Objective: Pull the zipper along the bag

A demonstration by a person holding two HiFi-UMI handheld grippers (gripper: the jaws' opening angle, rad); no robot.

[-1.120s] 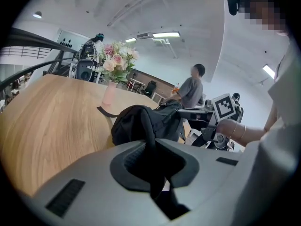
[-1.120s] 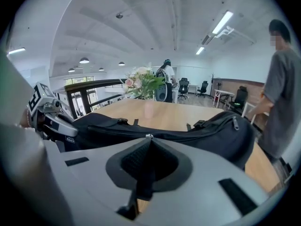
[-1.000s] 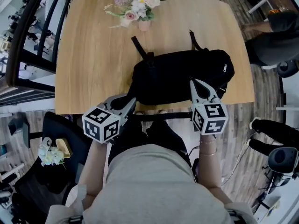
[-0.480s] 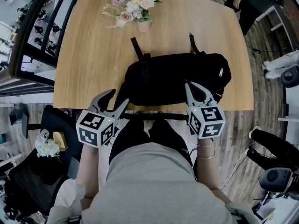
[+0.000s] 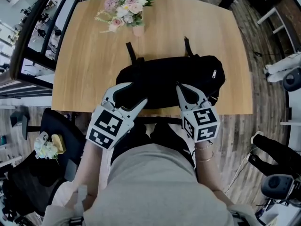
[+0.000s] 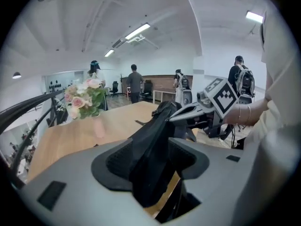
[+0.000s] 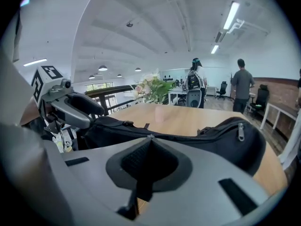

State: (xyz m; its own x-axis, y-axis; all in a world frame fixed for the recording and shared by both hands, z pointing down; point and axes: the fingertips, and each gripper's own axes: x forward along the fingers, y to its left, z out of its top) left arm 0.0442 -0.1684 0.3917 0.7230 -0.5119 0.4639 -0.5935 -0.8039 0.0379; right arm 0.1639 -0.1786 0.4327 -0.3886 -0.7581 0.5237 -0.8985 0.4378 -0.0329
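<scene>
The left claw [image 6: 153, 163] has just been opening. Its jaws now stand spread wide with the left end of the black bag [image 5: 169, 79] rising between them, the pads apparently not yet pressing on the fabric. A second ago this claw was nearly closed and low at the near edge of the tabletop [image 5: 84, 60], just left of the bag; half a second ago it had opened but was off the bag. Now it has lifted and slid in so that its jaws straddle the bag's end. The right claw [image 7: 149, 145] has kept its place throughout, with its jaws pressed together at the zipper line on the near side of the bag, right of the middle. A small metal piece at their tips looks like the zipper pull [image 7: 149, 136], so I judge it to be pinched there. The bag lies lengthwise across the near half of the tabletop, its straps trailing toward the far side. A second, separate pull [image 5: 214, 73] hangs on the right end pocket, untouched. A vase of flowers [image 5: 121, 11] stands well behind, clear of the work. To my reading the left claw is setting up to clamp the bag's end as an anchor, so the fabric stays taut when the right claw draws the pull along. The pull itself has not started, and the left jaws have yet to close.
</scene>
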